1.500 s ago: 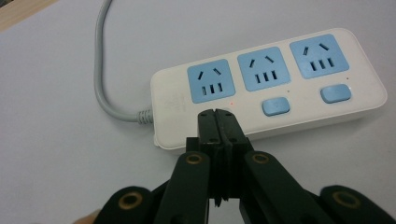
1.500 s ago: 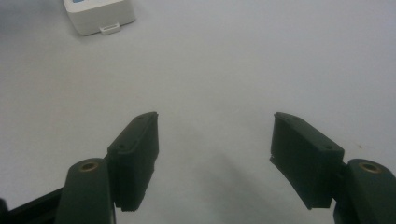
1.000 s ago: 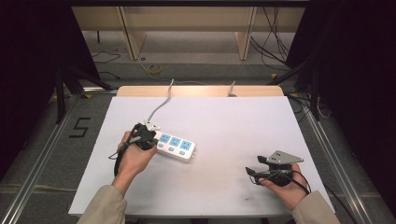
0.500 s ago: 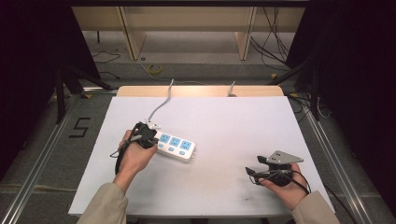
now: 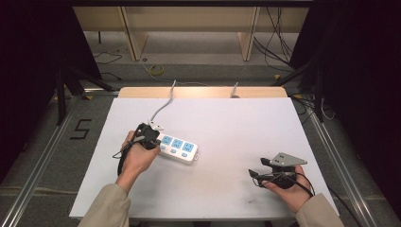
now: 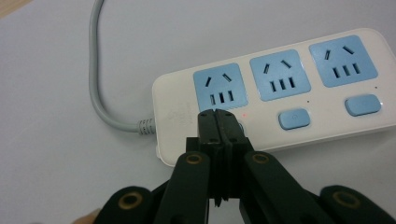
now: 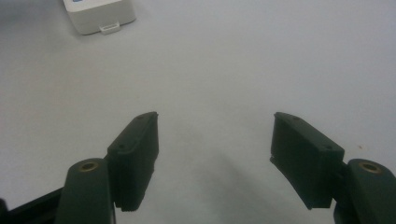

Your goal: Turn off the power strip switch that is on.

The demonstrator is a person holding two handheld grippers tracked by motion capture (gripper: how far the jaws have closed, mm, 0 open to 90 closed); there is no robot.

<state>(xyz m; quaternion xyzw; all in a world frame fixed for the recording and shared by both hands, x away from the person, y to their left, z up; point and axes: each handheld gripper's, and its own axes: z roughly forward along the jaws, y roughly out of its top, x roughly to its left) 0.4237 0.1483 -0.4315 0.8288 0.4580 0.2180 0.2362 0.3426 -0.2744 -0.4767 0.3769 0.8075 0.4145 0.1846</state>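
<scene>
My right hand-held gripper (image 5: 257, 176) rests nearest me at the right of the white table (image 5: 236, 123), jaws spread wide and holding nothing; my left hand-held gripper (image 6: 219, 123) has its jaws pressed together, tips down on the first switch at the cable end of the white power strip (image 6: 280, 88), a red light just beside them; the strip lies flat left of centre, its grey cable (image 5: 163, 106) running to the far edge.

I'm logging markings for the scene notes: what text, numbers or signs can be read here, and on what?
"5": black figure on the floor left of the table.
Faint embossed mark on the power strip beside the shut left gripper: too faint to read.
</scene>
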